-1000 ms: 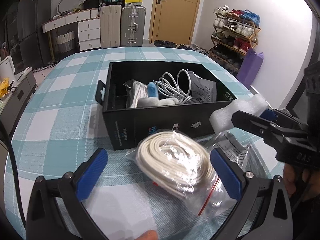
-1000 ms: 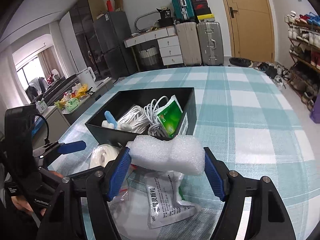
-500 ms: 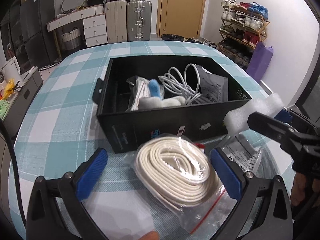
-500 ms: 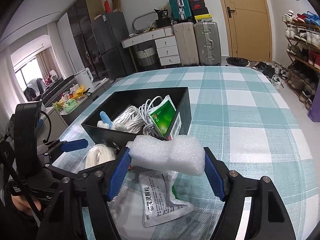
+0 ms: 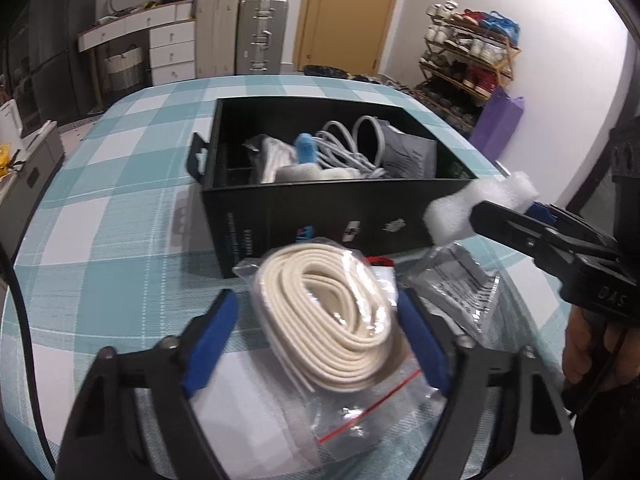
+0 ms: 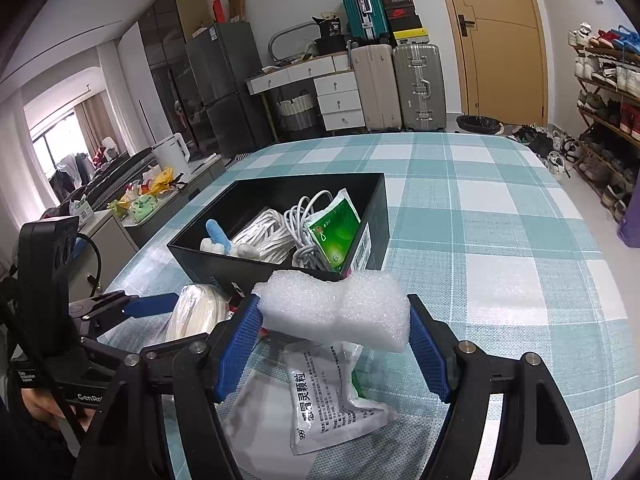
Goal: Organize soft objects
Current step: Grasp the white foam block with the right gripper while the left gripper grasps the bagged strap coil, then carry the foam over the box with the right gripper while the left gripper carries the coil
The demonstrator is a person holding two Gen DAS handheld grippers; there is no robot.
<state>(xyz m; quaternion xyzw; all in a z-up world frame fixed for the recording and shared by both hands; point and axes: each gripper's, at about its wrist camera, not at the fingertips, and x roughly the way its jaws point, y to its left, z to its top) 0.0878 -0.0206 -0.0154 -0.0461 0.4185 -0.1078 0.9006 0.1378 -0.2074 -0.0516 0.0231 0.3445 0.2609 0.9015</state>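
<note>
Both tongs are ours: our right gripper [image 6: 334, 344] pinches a white foam block [image 6: 334, 312] in the air, just short of the black box's [image 5: 320, 220] near wall. Our left gripper [image 5: 320, 336] stands wide around the bagged cord coil [image 5: 332, 320] on the table, not yet squeezing. We judge the foam is on its way in; next we must lift it over the rim and let go among the cables [image 6: 304, 220].
</note>
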